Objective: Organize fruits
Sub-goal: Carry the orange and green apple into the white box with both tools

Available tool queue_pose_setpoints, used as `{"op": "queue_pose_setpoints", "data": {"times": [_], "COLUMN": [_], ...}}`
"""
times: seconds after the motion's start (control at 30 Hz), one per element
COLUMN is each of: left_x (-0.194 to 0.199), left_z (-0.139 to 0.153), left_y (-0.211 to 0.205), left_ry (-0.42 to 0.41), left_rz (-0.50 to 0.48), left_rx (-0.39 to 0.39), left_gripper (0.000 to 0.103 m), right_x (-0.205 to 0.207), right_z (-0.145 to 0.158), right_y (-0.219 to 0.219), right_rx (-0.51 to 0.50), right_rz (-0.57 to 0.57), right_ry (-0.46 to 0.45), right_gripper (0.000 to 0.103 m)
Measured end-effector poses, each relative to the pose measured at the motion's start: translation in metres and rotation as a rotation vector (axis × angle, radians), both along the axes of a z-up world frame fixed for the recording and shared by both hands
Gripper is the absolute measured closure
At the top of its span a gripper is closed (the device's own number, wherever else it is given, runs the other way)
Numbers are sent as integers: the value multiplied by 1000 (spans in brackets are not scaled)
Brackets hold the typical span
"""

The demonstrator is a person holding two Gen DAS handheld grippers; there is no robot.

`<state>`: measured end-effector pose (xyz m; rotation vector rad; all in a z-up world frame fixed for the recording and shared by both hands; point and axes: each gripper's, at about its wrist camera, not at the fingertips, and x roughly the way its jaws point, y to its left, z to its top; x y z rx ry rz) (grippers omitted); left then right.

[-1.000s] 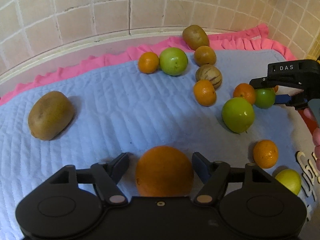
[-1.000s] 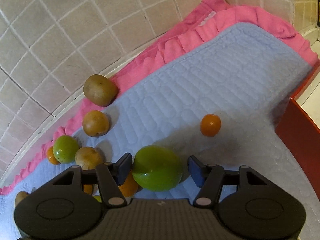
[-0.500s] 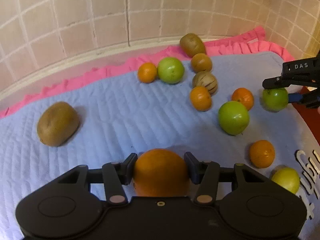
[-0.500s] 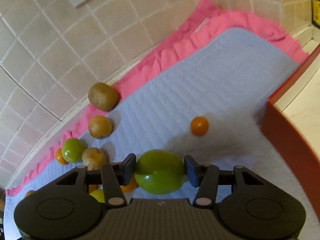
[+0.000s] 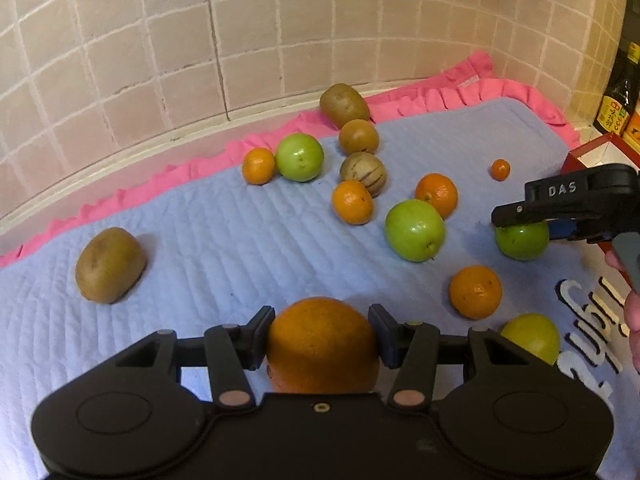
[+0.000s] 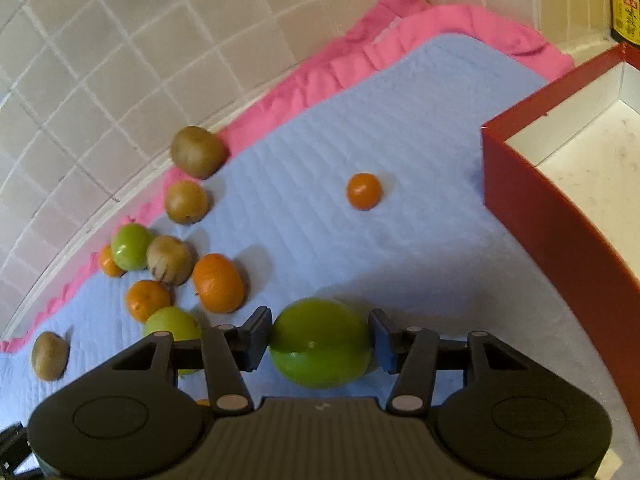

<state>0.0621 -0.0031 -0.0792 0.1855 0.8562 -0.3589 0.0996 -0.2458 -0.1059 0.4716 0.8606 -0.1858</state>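
My left gripper is shut on a large orange and holds it above the blue quilted mat. My right gripper is shut on a green apple; it also shows in the left wrist view at the right, raised over the mat. Loose fruit lies on the mat: a green apple, several mandarins such as one, a kiwi at the left, a yellow-green fruit and a small kumquat.
A red box with a white inside stands at the right edge of the mat. A tiled wall runs behind the pink frill. Sauce bottles stand at the far right.
Both grippers closed on their fruit and lifted. The left rose and pulled back with the orange. The right moved to the right with the green apple, bringing the red box into its view.
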Motion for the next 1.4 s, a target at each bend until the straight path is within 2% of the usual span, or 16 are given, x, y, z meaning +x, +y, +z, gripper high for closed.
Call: {"op": "queue_pose_setpoints", "data": {"times": [0.07,0.27,0.3,0.33,0.47,0.63,0.73,0.9,0.97,1.07,1.17,1.3,1.4], "left_x": [-1,-5,-6,-8,-18,-24,-27,-24,-18,-3,14,31,44], "left_z": [2,6,8,10,20,45,67,109,122,134,133,106,72], "left_y": [-1,-6,-7,-8,-15,-38,-62,-119,-147,-195,-247,-310,-350], "left_ry": [-7,-18,-21,-28,-62,-117,-167,-220,-207,-156,-81,50,159], "left_rz": [-6,-17,-19,-22,-40,-96,-161,-300,-370,-466,-561,-669,-674], "left_rx": [-2,0,-2,-3,-1,-15,-39,-136,-188,-256,-302,-302,-265], "left_gripper": [41,41,41,41,41,41,41,41,41,41,41,41,41], "right_x": [1,1,0,-1,-17,-51,-78,-128,-148,-176,-193,-201,-204], "right_z": [-1,-1,-1,-1,11,53,88,133,142,147,140,115,94], "right_y": [1,5,5,6,2,-17,-41,-92,-111,-140,-168,-200,-217], "right_rx": [10,-6,-4,-10,9,12,-28,-112,-149,-226,-204,-182,-151], "right_rz": [2,17,17,21,-1,-33,-89,-221,-279,-371,-428,-455,-436], "right_ry": [5,24,22,25,-27,-126,-203,-279,-285,-245,-210,-129,-76], "right_gripper": [42,42,42,47,48,48,48,48,48,48,48,48,48]}}
